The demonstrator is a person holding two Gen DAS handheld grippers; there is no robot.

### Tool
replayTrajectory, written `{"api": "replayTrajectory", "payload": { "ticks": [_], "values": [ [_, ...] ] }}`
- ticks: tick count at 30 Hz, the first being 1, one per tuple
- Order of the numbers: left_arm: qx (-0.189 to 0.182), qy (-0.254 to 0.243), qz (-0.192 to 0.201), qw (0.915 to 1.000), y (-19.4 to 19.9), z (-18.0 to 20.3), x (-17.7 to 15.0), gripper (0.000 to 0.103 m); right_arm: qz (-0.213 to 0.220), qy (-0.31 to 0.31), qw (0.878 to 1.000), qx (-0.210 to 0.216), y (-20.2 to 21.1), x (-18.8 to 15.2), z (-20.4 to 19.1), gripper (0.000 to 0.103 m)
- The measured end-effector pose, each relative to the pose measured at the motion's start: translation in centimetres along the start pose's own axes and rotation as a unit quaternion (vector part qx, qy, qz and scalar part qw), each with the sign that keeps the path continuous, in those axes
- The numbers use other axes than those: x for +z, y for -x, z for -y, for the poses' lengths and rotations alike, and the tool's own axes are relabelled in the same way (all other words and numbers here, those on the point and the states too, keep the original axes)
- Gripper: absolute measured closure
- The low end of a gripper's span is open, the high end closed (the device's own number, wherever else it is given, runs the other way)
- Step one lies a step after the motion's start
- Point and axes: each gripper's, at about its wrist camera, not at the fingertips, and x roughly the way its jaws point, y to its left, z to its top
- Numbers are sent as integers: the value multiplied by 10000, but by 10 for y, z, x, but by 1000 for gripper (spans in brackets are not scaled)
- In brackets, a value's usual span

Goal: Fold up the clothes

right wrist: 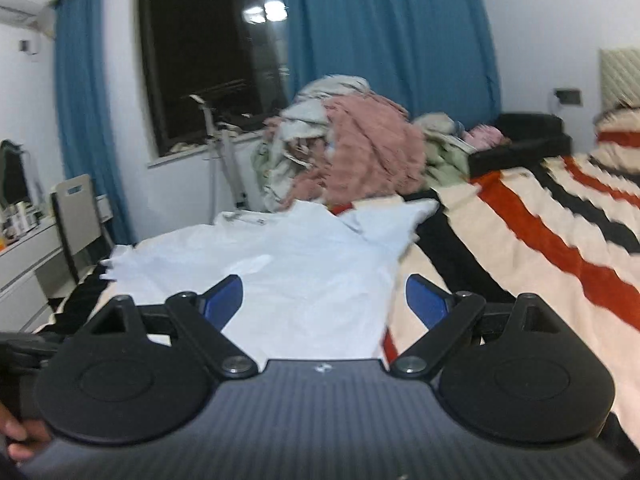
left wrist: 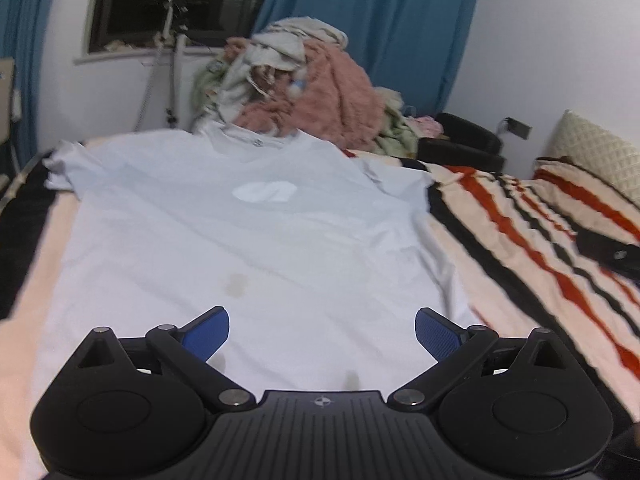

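Lying flat on the bed, front side up, is a white T-shirt (left wrist: pixel 248 240), collar at the far end and hem near the cameras. It has a pale logo on the chest and a few faint brownish stains lower down. The striped blanket (left wrist: pixel 532 248) (cream, red, black) is under it and goes on to the right. Both sleeves are spread out; the right one looks a bit crumpled.

Left gripper (left wrist: pixel 322 334) hovers over the hem area of the shirt, jaws released & wide apart, nothing between the blue pads (left wrist: pixel 208 336).

Right gripper (right wrist: pixel 324 300) is at the shirt's right edge, w/ one finger over the white cloth and the other over the blanket. Its jaws are also released, wide, holding nothing.

Behind the collar sits a pile of clothes (right wrist: pixel 352 152), mostly pink and pale green pieces. Blue curtains (right wrist: pixel 384 32) and a dark window (right wrist: pixel 208 64) are at the back wall. Picture is a little blurred.
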Motion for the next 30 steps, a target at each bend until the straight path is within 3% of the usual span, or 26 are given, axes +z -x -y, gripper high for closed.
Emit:
{"api": "replayTrajectory", "payload": {
  "ticks": [8,14,16,19,24,26,28,30],
  "values": [
    [-1061,-221,-539,9926,-25,40,-19,16,483,-1083,9928,-149,21,13,50,13],
    [-1650,-633,-1050,9786,-55,74,-47,39,697,-1567,9845,-368,27,16,79,13],
    [-1756,-806,-1242,9733,-63,83,-57,50,692,-1676,9828,-347,27,15,83,13],
    [-1702,-1022,-1348,9708,-70,89,-68,51,586,-1647,9843,-264,23,12,82,13],
    [-1686,-884,-1321,9728,-74,85,-72,51,514,-1509,9871,-124,20,10,74,13],
    [-1752,-1007,-1295,9708,-73,89,-73,62,487,-1446,9883,-40,18,9,70,13],
    [-1821,-1138,-1272,9684,-72,94,-74,89,467,-1365,9895,15,18,9,65,13],
    [-1906,-1260,-1223,9658,-71,98,-75,95,471,-1294,9905,34,19,8,61,13]
  ]
}}
